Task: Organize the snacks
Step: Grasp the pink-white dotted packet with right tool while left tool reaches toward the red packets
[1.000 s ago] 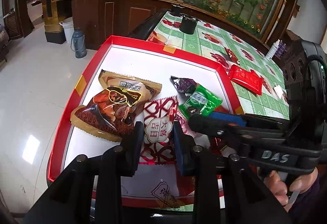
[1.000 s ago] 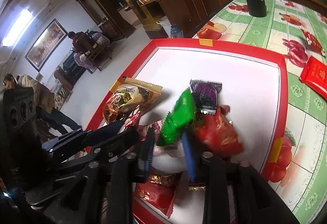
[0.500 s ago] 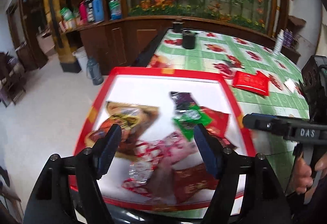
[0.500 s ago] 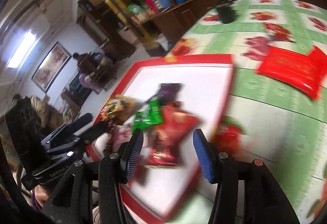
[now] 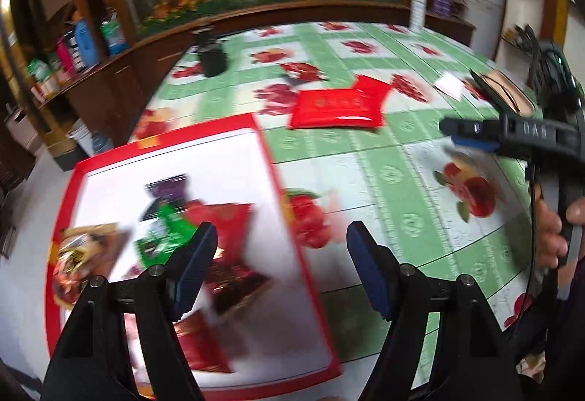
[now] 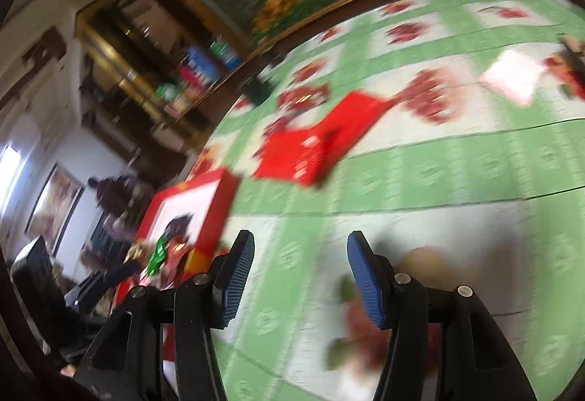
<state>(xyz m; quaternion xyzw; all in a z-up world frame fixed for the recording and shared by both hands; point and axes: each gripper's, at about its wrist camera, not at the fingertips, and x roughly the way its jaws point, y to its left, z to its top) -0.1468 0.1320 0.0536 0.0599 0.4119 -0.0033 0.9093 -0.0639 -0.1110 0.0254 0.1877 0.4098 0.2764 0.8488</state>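
Note:
A red-rimmed white tray point(image 5: 270, 159) holds several snack packets: a green one point(image 5: 161, 236), a purple one point(image 5: 168, 187), a red one point(image 5: 226, 221) and a brown one point(image 5: 84, 251). My left gripper point(image 5: 281, 254) is open and empty above the tray's right rim. A flat red packet point(image 5: 336, 106) lies on the green tablecloth beyond the tray; it also shows in the right wrist view point(image 6: 314, 148). My right gripper point(image 6: 299, 269) is open and empty over the tablecloth, right of the tray point(image 6: 215, 203). It also shows at the right of the left wrist view point(image 5: 471, 134).
A black cup point(image 5: 212, 57) stands at the table's far side. A white card point(image 6: 512, 79) lies on the cloth to the right. A white bottle point(image 5: 416, 7) stands at the far edge. Wooden shelves with bottles point(image 5: 84, 42) are at the left.
Both grippers let go of their packets, opened and pulled back from the tray. Both views have swung right, toward the flat red packet on the tablecloth.

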